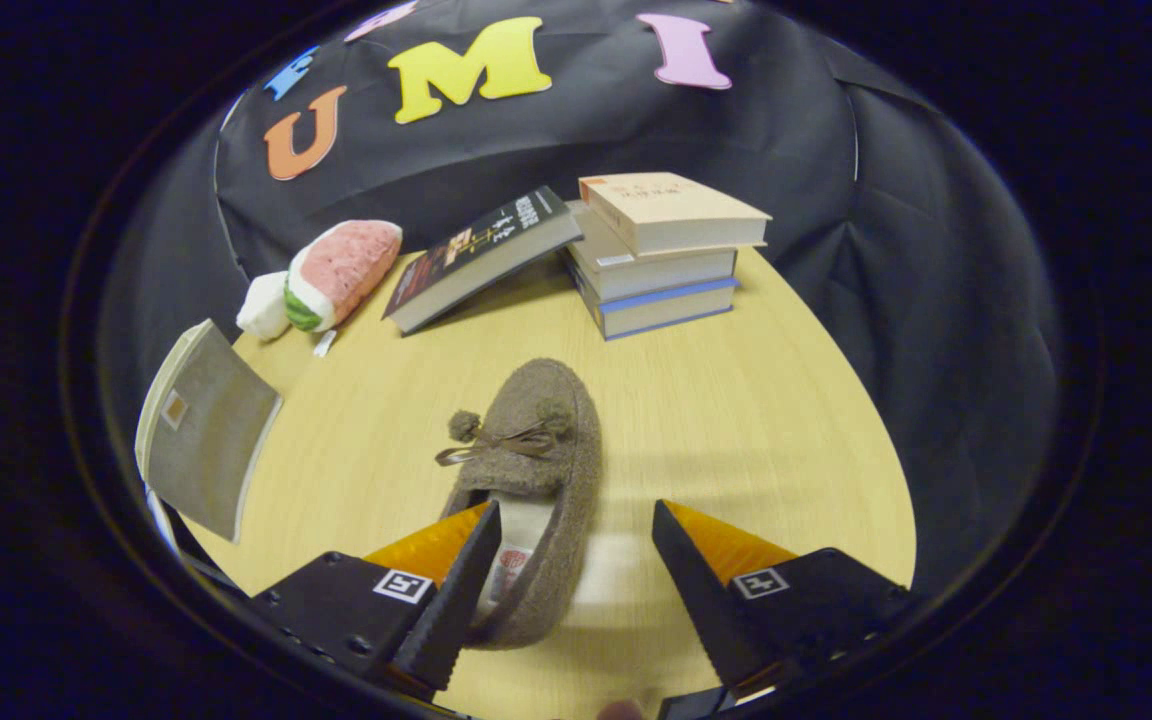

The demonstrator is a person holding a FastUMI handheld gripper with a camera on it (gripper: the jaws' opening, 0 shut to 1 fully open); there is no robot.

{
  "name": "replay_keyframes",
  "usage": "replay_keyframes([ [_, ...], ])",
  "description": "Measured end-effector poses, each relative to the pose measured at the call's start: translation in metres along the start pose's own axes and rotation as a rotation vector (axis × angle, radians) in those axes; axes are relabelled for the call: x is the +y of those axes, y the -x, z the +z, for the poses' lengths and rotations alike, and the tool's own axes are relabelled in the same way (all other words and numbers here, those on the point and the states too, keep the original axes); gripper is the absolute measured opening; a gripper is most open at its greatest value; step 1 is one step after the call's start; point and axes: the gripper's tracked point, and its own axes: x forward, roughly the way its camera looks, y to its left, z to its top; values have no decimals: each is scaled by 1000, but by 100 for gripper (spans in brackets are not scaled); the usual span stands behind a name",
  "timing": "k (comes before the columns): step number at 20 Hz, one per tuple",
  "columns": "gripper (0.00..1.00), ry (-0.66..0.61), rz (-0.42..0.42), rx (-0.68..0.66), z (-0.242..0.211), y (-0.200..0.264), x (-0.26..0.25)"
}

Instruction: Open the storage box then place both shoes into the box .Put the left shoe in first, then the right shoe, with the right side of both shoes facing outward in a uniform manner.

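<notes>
A brown fuzzy shoe (pixel 541 450) with a bow and small pom-poms lies on the wooden table (pixel 756 420), toe pointing away from me. Its heel end sits between my fingers, close against the left one, whose tip overlaps the shoe's opening. My gripper (pixel 576 515) is open, and the right finger stands clear of the shoe with bare table between. To the left, at the table's edge, a grey flat panel with a pale rim (pixel 204 430) stands tilted; it looks like a box lid or side, and the rest of it is hidden.
Beyond the shoe stands a stack of three books (pixel 661 255), with a dark book (pixel 481 258) leaning against it. A plush watermelon slice (pixel 336 270) lies at the far left. The table's curved edge runs along the right.
</notes>
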Motion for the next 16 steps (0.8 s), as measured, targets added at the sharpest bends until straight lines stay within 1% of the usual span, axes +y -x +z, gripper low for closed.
replay_keyframes([
  [1,88,-7,-4,14,-2,-6,0],
  [2,78,-11,-11,23,-3,-9,-1],
  [3,73,-21,-11,31,-3,-12,-1],
  [6,41,-57,12,66,-8,-18,7],
  [8,24,-72,0,78,-8,-22,6],
  [9,24,-77,-22,92,-9,-21,2],
  [11,0,-127,-6,108,-9,-20,4],
  [16,0,-270,36,134,-8,-14,10],
])
